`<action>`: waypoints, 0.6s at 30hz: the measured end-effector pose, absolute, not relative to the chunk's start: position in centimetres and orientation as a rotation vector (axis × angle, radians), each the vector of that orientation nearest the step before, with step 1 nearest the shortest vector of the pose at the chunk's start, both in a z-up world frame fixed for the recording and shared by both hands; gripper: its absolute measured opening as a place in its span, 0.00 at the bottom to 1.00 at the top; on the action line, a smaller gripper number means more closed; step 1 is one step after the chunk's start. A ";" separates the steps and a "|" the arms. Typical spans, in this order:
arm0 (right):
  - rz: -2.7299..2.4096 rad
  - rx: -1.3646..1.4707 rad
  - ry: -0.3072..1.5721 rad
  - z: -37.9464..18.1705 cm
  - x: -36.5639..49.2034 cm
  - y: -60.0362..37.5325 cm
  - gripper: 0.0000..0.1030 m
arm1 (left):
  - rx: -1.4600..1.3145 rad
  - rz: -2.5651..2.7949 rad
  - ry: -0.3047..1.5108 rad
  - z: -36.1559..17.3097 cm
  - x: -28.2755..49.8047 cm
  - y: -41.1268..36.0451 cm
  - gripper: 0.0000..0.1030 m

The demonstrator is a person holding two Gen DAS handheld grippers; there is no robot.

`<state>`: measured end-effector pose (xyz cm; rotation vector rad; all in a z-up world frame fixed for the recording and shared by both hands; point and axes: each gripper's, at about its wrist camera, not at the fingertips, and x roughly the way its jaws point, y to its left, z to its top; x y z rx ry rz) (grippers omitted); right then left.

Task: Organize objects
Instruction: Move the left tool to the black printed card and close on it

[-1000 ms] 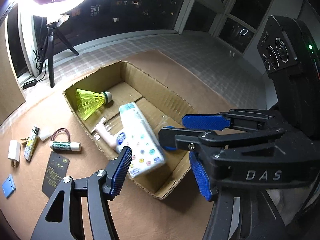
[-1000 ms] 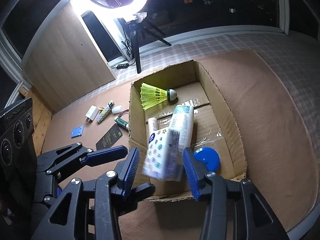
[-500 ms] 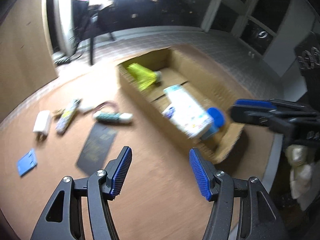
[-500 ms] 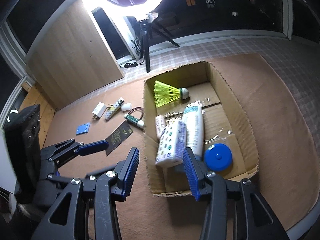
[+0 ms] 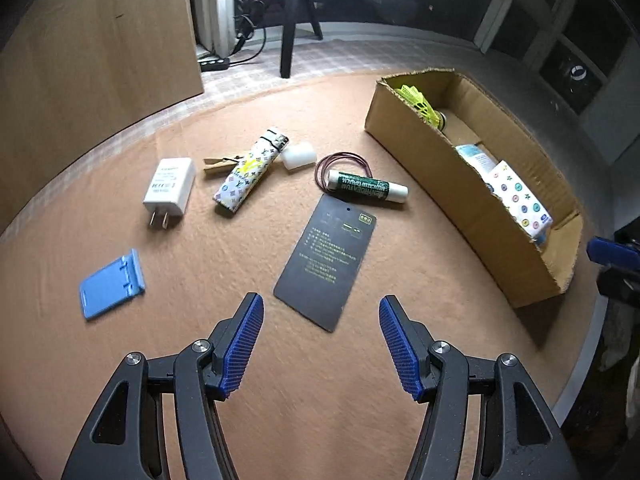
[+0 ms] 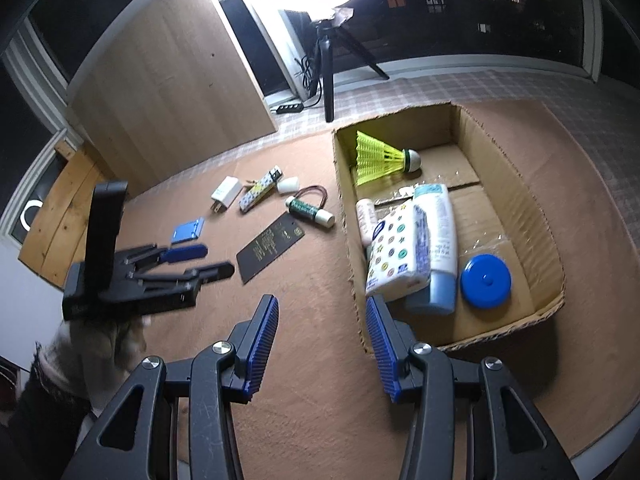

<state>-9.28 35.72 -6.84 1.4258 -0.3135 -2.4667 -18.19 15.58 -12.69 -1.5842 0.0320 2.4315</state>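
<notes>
A cardboard box [image 6: 532, 216] [image 5: 472, 204] holds a yellow shuttlecock [image 6: 380, 156], a dotted tissue pack [image 6: 394, 248], a white-and-blue tube [image 6: 438, 240] and a blue round lid [image 6: 485, 280]. Loose on the brown mat lie a black card [image 5: 326, 260], a green lip balm [image 5: 366, 187], a patterned lighter [image 5: 250, 174], a white charger [image 5: 170, 190] and a blue stand [image 5: 110, 286]. My left gripper [image 5: 320, 346] is open and empty just in front of the black card. My right gripper [image 6: 320, 346] is open and empty at the box's near left corner.
A hair tie [image 5: 340, 160], a white cap [image 5: 297, 155] and a clothespin [image 5: 220, 163] lie among the loose items. A ring-light tripod [image 6: 328, 76] and a wooden panel [image 6: 168, 96] stand behind the mat. The mat's edge [image 6: 600, 436] runs near right.
My left gripper has swung left, away from the box, to above the loose items. My right gripper has let go of the tissue pack, which now lies in the box, and pulled back.
</notes>
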 end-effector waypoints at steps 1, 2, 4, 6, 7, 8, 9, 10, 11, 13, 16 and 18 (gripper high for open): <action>-2.466 1.429 -0.309 -6.9 -9.1 35.6 0.41 | -1.587 2.427 0.051 -12.8 -18.5 15.8 0.64; -2.465 1.431 -0.309 -6.9 -9.0 35.6 0.41 | -1.590 2.420 0.070 -13.0 -18.7 16.2 0.64; -2.468 1.437 -0.315 -7.0 -8.8 35.7 0.41 | -1.595 2.380 0.088 -13.4 -19.5 16.8 0.68; -2.472 1.443 -0.321 -7.0 -8.6 36.0 0.41 | -1.615 2.339 0.094 -14.0 -20.3 17.5 0.69; -2.476 1.447 -0.326 -7.1 -8.5 36.1 0.41 | -1.629 2.329 0.100 -14.4 -20.7 17.6 0.70; -2.478 1.450 -0.328 -7.1 -8.5 36.3 0.41 | -1.640 2.324 0.106 -14.7 -21.0 17.8 0.70; -2.481 1.454 -0.334 -7.1 -8.3 36.5 0.41 | -1.652 2.318 0.111 -15.0 -21.5 18.0 0.70; -2.482 1.457 -0.336 -7.2 -8.3 36.7 0.41 | -1.659 2.315 0.114 -15.3 -21.7 18.0 0.70; -2.482 1.460 -0.338 -7.2 -8.2 36.8 0.41 | -1.666 2.317 0.120 -15.5 -22.0 18.1 0.70; -2.484 1.465 -0.343 -7.3 -8.0 37.2 0.41 | -1.673 2.313 0.134 -16.0 -22.5 18.5 0.70; -2.486 1.476 -0.348 -7.5 -7.9 37.6 0.41 | -1.681 2.301 0.162 -16.5 -22.6 19.0 0.69; -2.487 1.482 -0.350 -7.6 -7.8 37.7 0.42 | -1.695 2.300 0.193 -16.9 -22.7 19.4 0.69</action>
